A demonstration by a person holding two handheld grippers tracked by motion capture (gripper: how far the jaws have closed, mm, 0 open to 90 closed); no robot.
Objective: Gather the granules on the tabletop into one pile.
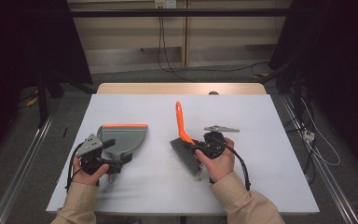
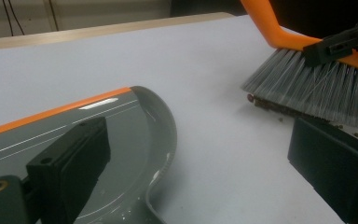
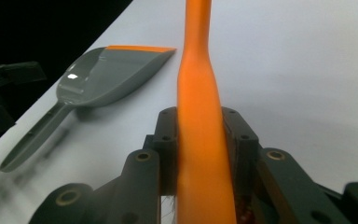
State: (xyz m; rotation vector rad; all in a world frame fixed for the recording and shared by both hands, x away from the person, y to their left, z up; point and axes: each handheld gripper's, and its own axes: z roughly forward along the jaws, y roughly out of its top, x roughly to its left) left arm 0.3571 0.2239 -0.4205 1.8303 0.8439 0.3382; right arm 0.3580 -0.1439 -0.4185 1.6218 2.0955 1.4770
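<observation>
Brush [image 1: 185, 142] handling is the work in hand: your right gripper [image 3: 200, 140] has its jaws closed firmly on the orange handle, one pad on each flat side, so the brush cannot twist while you sweep. In the high view the grey bristles [image 1: 186, 156] sit low on the table just left of your right hand [image 1: 220, 161], with the handle rising away from you toward the far edge. In the left gripper view, small dark crumbs [image 2: 279, 108] lie at the bristle tips; judge this to be the debris you are gathering.

Your left gripper [image 1: 103, 151] stands at the near end of the grey dustpan [image 1: 123, 137]. Its jaws are spread wide: one pad [image 2: 72, 161] hovers over the pan's inner surface and the other stands off to the side above the table [image 1: 251, 186], so nothing is clamped between them. The pan lies flat, well apart from the brush, with its orange lip [image 1: 125, 125] turned away from you. Judged from this layout, the pan needs to be gripped and turned toward the bristles before the crumbs can be swept in.
</observation>
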